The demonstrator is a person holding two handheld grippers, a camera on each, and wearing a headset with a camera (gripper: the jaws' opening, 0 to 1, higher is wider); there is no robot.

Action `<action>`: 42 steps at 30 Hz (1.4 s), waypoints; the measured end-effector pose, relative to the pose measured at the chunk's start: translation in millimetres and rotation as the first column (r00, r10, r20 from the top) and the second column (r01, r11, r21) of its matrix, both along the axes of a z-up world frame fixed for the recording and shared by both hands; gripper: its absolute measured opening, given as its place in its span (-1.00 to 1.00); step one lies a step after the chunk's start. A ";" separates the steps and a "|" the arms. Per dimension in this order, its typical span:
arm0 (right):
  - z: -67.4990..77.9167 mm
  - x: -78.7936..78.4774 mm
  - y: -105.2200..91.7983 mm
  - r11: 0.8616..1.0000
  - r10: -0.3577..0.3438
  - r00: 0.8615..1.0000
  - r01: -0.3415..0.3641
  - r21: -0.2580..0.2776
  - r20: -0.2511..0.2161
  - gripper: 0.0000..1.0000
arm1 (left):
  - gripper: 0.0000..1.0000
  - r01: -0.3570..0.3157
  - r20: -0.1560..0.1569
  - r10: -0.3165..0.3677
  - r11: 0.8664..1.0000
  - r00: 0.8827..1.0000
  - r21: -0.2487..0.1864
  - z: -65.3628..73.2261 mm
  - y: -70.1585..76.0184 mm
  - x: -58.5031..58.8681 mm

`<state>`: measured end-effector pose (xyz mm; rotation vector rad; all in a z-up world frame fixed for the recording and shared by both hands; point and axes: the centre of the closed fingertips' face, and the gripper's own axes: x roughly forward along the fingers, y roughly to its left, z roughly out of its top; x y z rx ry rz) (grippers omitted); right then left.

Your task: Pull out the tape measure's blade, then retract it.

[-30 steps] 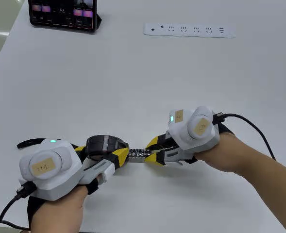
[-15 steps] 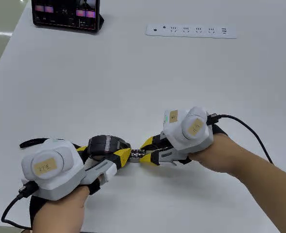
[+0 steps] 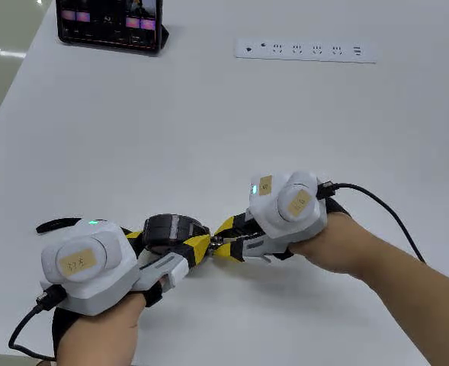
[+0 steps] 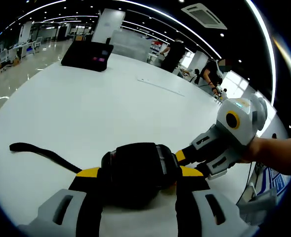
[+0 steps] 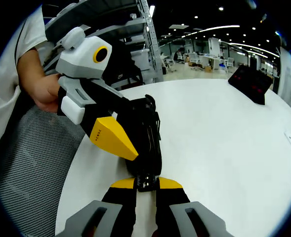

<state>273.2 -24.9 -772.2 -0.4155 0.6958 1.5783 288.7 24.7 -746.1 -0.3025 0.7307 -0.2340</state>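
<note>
On table (image 3: 209,122), tape measure (image 3: 169,227) in left gripper (image 4: 140,174)

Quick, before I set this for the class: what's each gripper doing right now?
Left gripper: shut on the tape measure's case.
Right gripper: shut on the blade's end, right at the case.

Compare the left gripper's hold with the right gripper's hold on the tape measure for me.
The left gripper has its jaws wide apart around the black tape measure case; the right gripper has its jaws nearly together on the blade tip. The left gripper holds the bulky body, the right gripper a thin end close to the case. Both have yellow-and-black jaw tips and are shut on the same tool.
</note>
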 end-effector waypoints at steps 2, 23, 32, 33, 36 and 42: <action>-0.8 -0.3 1.4 1.000 -0.002 1.000 0.002 0.005 -0.001 -0.78 | 0.10 0.002 0.000 -0.002 1.000 1.000 0.002 -0.2 -0.2 0.0; -0.5 -0.7 1.4 1.000 -0.004 1.000 0.004 0.006 0.004 -0.74 | 0.12 0.005 -0.007 -0.005 1.000 1.000 0.009 -1.0 -0.8 -0.2; 1.8 -1.1 -6.3 1.000 -0.006 1.000 0.006 -0.009 0.000 -0.52 | 0.15 0.023 -0.015 -0.023 1.000 1.000 0.006 -0.7 -1.9 -1.4; 1.7 -0.5 -6.9 1.000 -0.007 1.000 0.007 -0.012 0.002 -0.51 | 0.15 0.028 -0.016 -0.028 1.000 0.999 0.012 -1.3 -2.1 -1.4; 1.4 0.0 -7.2 1.000 -0.011 1.000 0.011 -0.011 -0.001 -0.51 | 0.16 0.030 -0.016 -0.030 0.999 0.999 0.015 -1.3 -2.7 -1.7; 3.7 -0.4 -7.1 1.000 -0.024 1.000 0.024 -0.003 -0.005 -0.49 | 0.20 0.048 -0.007 -0.048 0.998 0.999 0.029 1.1 -4.4 -1.3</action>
